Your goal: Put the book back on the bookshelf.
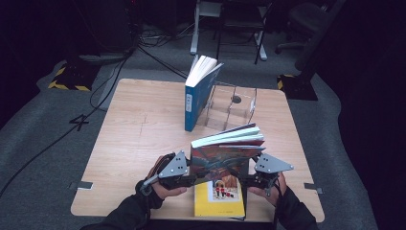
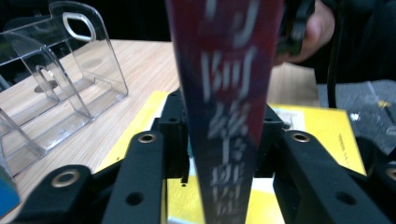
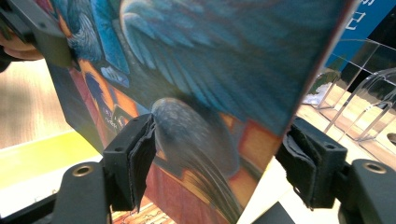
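A book with a dark red and blue illustrated cover (image 1: 225, 155) stands upright above a yellow book (image 1: 219, 203) that lies flat at the table's near edge. My left gripper (image 1: 191, 179) is shut on its lower left; in the left gripper view the red spine (image 2: 224, 116) is pinched between the jaws (image 2: 222, 149). My right gripper (image 1: 244, 178) is at its lower right. In the right gripper view the cover (image 3: 196, 70) slants across the wide jaws (image 3: 215, 158); the left pad (image 3: 140, 158) lies against it, and the right pad (image 3: 299, 168) stands just off its edge.
A blue book (image 1: 196, 96) stands upright against a clear acrylic stand (image 1: 230, 105) at the far middle of the wooden table (image 1: 134, 134). The stand (image 2: 56, 93) is close on the left in the left gripper view. Cables and chair legs lie on the floor beyond.
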Motion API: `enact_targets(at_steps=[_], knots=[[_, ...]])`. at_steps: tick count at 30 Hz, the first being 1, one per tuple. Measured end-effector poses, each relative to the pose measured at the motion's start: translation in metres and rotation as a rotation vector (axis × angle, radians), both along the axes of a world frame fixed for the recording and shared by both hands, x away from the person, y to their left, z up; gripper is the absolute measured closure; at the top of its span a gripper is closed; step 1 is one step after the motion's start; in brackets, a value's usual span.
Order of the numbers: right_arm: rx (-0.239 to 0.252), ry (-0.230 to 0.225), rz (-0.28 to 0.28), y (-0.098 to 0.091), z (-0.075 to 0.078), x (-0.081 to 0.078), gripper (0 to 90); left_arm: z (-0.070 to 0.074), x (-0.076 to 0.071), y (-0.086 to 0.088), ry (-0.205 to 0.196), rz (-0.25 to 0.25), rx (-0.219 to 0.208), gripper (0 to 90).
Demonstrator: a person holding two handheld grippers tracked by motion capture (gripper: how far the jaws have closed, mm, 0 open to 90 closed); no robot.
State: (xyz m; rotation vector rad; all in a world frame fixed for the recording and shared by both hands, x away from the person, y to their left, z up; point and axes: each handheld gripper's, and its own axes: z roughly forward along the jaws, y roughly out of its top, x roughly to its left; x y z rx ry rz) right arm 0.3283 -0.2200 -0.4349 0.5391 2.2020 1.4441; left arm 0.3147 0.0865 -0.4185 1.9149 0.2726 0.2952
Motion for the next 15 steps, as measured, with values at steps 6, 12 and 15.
enact_targets(at_steps=[6,12,15], knots=[[0.004,0.001,-0.001,-0.002,0.001,0.000,32.6,0.019,0.001,0.000,-0.011,0.031,-0.100,54.2],[0.007,0.004,-0.002,-0.001,0.001,0.000,32.5,0.036,0.004,-0.001,-0.029,0.058,-0.131,49.4],[0.008,0.010,-0.001,-0.001,0.002,0.001,32.5,0.043,0.008,-0.003,-0.036,0.058,-0.156,47.1]])
